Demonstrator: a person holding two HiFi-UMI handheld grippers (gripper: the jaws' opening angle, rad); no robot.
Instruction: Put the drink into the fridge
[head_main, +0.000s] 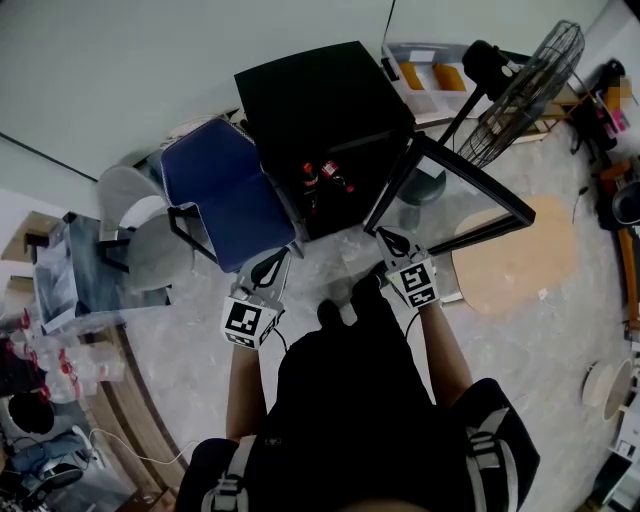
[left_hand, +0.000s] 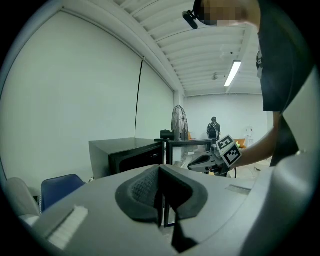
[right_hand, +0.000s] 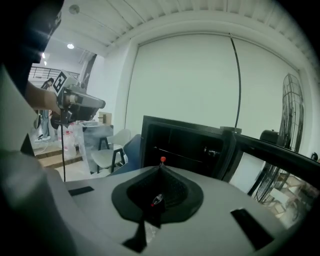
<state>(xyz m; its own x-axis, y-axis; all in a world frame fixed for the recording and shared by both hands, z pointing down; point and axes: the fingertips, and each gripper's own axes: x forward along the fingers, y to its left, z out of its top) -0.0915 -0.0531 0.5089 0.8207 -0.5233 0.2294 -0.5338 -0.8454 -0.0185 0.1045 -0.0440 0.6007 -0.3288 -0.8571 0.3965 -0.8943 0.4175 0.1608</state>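
The black fridge (head_main: 320, 120) stands open on the floor, its glass door (head_main: 455, 195) swung to the right. Two red-capped drink bottles (head_main: 322, 180) stand inside on the lower shelf. In front of the fridge, my left gripper (head_main: 268, 268) and right gripper (head_main: 392, 243) are both shut and hold nothing. In the right gripper view the shut gripper (right_hand: 161, 172) points at the fridge (right_hand: 190, 142), and a red bottle cap (right_hand: 162, 160) shows just above the fingertips. The left gripper view shows its shut gripper (left_hand: 160, 170), the fridge (left_hand: 127, 155) and my right gripper (left_hand: 212, 160).
A blue chair (head_main: 225, 190) stands left of the fridge, touching it or nearly so, with white chairs (head_main: 140, 225) beyond. A standing fan (head_main: 530, 80) is behind the door at the right. A round mat (head_main: 515, 260) lies on the floor. A person (left_hand: 213, 129) stands far off.
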